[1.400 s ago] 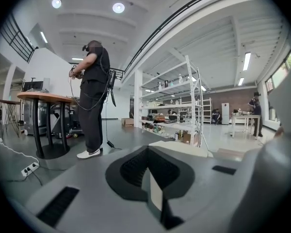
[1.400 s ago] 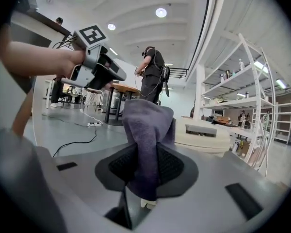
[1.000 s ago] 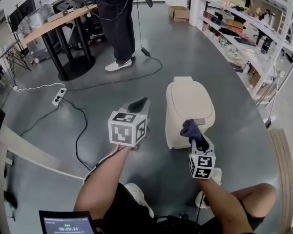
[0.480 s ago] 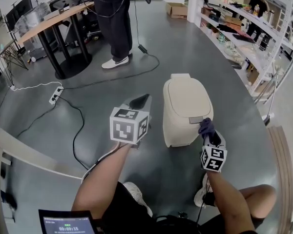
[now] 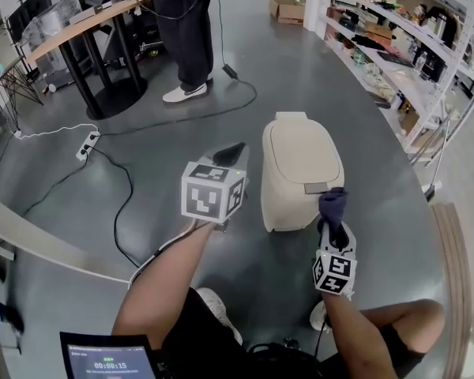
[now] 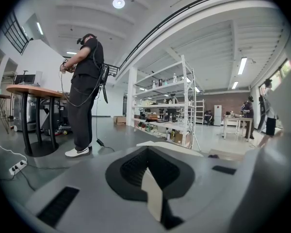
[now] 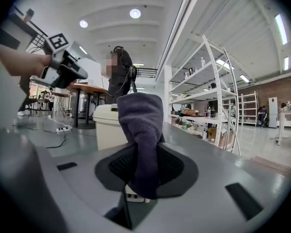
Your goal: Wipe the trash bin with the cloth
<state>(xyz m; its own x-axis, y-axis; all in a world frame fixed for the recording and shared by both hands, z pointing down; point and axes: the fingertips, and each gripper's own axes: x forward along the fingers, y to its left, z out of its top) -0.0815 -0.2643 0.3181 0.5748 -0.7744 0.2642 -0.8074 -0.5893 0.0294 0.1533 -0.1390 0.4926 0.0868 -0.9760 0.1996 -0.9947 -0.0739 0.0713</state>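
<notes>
the right gripper is clamped on a dark cloth, held just beside the cream bin on the grey floor; the left gripper hangs near the bin's other side, jaws together, empty.

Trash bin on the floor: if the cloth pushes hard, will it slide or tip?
Probably slides: the trash bin looks like light plastic, free-standing on a smooth floor. Tipping seems unlikely; it is squat and broad. The limp cloth in the right gripper should soften pushes.

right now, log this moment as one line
task: wipe trash bin | right gripper: shut on purple cloth at bin's near corner, contact unclear | left gripper: shut, empty, left of bin
</notes>
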